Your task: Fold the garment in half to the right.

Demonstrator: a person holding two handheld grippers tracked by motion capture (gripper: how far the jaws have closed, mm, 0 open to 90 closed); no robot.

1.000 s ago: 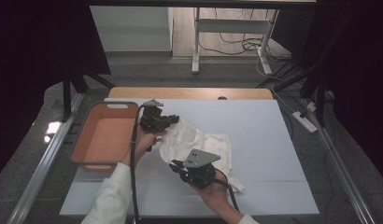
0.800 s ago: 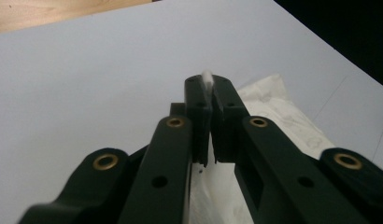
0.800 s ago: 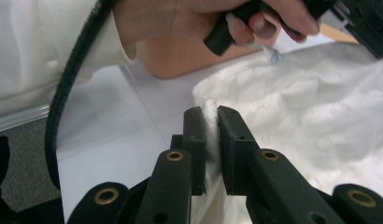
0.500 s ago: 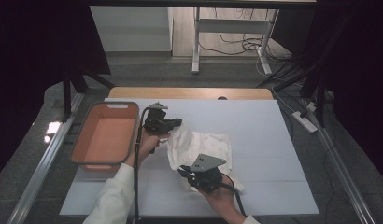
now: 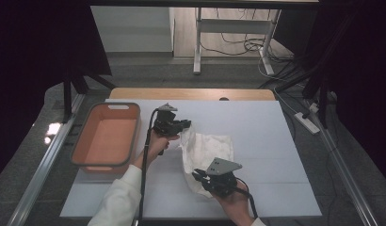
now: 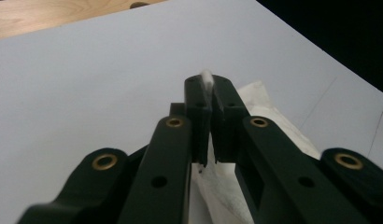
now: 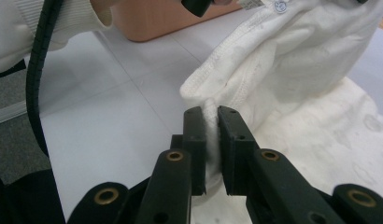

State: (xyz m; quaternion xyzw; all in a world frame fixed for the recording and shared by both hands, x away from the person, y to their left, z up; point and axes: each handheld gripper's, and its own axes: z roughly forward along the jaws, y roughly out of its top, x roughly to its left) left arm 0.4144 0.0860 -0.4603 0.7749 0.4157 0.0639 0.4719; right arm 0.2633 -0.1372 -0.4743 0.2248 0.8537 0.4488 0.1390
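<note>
A white cloth garment (image 5: 207,150) lies crumpled on the white table top, with one edge lifted. My left gripper (image 5: 185,125) holds that raised edge above the table; in the left gripper view its jaws are shut on a thin fold of the white cloth (image 6: 207,88). My right gripper (image 5: 197,175) grips the cloth's near edge low over the table. The right gripper view has its jaws pinching a stitched hem of the cloth (image 7: 212,122), and the rest of the garment (image 7: 301,70) rises toward the left gripper.
An orange bin (image 5: 105,136) stands at the table's left side, seen also as the orange bin (image 7: 166,18) behind a white sleeve (image 7: 54,23). A wooden strip (image 5: 191,94) runs along the far edge of the table. Floor cables lie beyond.
My left gripper has lifted the cloth's edge and shifted slightly right. My right gripper has drawn back toward the near edge, stretching the cloth between them.
</note>
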